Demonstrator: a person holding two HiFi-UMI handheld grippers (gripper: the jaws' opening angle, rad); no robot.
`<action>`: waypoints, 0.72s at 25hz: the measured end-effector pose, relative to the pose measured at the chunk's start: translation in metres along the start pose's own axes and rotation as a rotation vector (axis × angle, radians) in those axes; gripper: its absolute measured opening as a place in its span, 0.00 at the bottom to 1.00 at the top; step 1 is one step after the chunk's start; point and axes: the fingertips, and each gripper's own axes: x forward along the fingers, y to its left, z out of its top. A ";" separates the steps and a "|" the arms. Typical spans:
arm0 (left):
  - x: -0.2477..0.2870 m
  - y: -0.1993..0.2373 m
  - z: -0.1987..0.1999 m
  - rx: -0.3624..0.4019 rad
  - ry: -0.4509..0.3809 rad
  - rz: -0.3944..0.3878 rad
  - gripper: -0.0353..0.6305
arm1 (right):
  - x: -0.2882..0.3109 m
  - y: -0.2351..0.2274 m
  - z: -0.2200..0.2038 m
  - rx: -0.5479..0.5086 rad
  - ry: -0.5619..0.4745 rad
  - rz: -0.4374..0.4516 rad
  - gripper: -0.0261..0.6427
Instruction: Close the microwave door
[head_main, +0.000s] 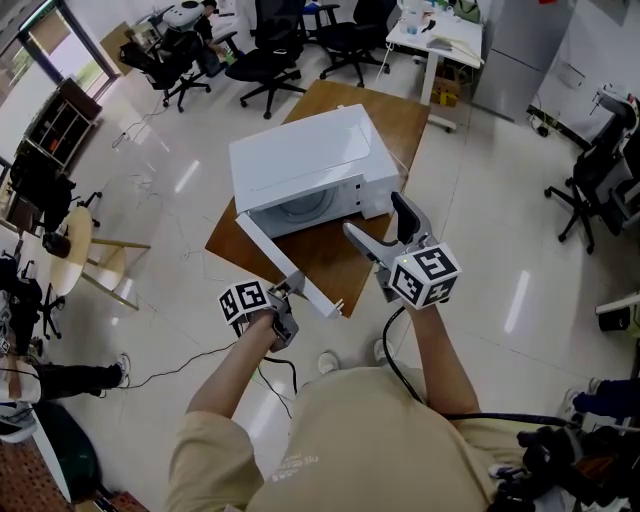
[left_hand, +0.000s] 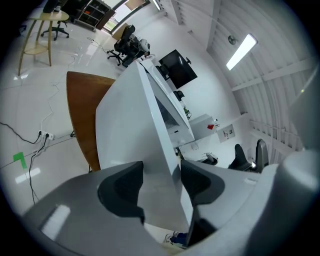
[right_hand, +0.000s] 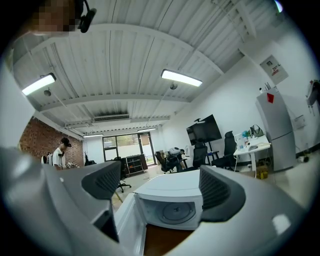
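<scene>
A white microwave (head_main: 305, 160) stands on a brown wooden table (head_main: 395, 110), its cavity facing me. Its door (head_main: 285, 262) hangs open, swung out toward me past the table's front edge. My left gripper (head_main: 293, 285) is at the door's free end. In the left gripper view the door's (left_hand: 130, 120) edge fills the gap of the left gripper (left_hand: 160, 175), and both pads press on it. My right gripper (head_main: 372, 212) hovers open in front of the microwave's right side, holding nothing. Beyond the right gripper (right_hand: 157, 185) I see the open cavity (right_hand: 172, 200).
Black office chairs (head_main: 270, 60) and a white desk (head_main: 440, 40) stand behind the table. A round wooden stool table (head_main: 75, 250) is at the left. A cable (head_main: 170, 370) trails across the glossy floor. A person (right_hand: 60, 150) stands far off in the right gripper view.
</scene>
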 end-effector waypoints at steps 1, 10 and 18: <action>0.004 -0.002 0.001 -0.009 -0.010 0.005 0.42 | -0.001 -0.002 0.001 0.001 -0.003 -0.003 0.75; 0.036 -0.016 0.006 -0.066 -0.094 0.001 0.41 | -0.012 -0.013 0.002 -0.015 0.012 -0.066 0.76; 0.069 -0.026 0.018 -0.155 -0.127 0.021 0.40 | -0.024 -0.018 0.007 -0.036 0.013 -0.099 0.76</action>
